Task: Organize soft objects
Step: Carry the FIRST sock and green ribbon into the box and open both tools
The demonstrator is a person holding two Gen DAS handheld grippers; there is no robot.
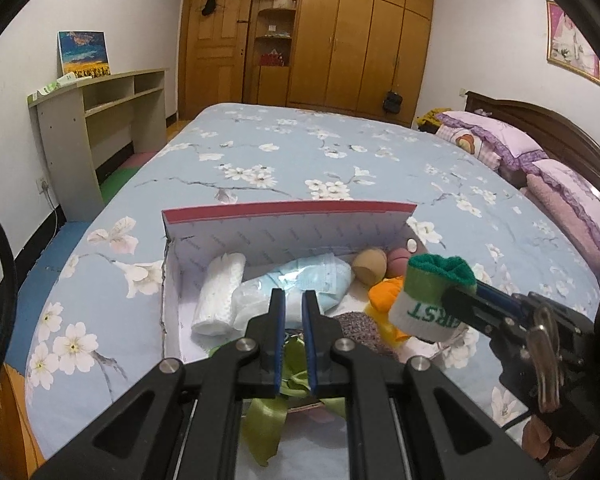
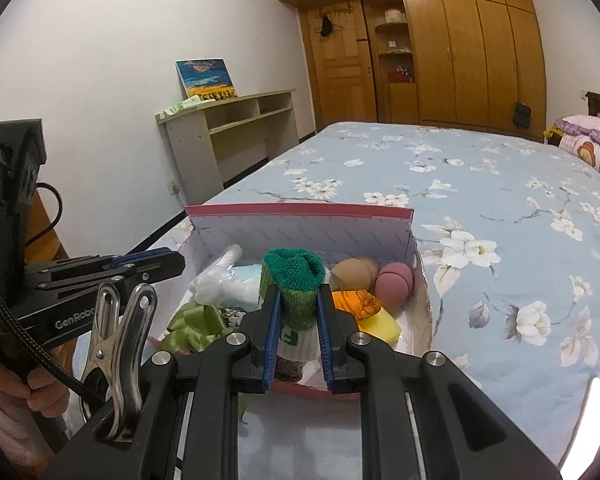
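A cardboard box with a pink rim (image 1: 288,210) (image 2: 300,210) lies open on the flowered bed. Inside are a white paper roll (image 1: 220,292), a pack of blue masks (image 1: 312,280), a beige ball (image 2: 354,272), a pink ball (image 2: 394,284), orange cloth (image 2: 356,302), a yellow sponge (image 2: 380,326) and green ribbon (image 2: 192,322). My right gripper (image 2: 299,296) (image 1: 456,300) is shut on a green-and-white wristband (image 2: 296,292) (image 1: 432,300), held above the box's near right part. My left gripper (image 1: 294,300) (image 2: 172,264) is shut and holds nothing, over the box's near left side.
The blue bedspread (image 1: 300,152) stretches beyond the box. Purple pillows (image 1: 500,144) lie at the headboard on the right. A beige shelf desk (image 1: 100,120) stands by the left wall, and wooden wardrobes (image 1: 360,40) at the back. A hand (image 2: 40,392) grips the left tool.
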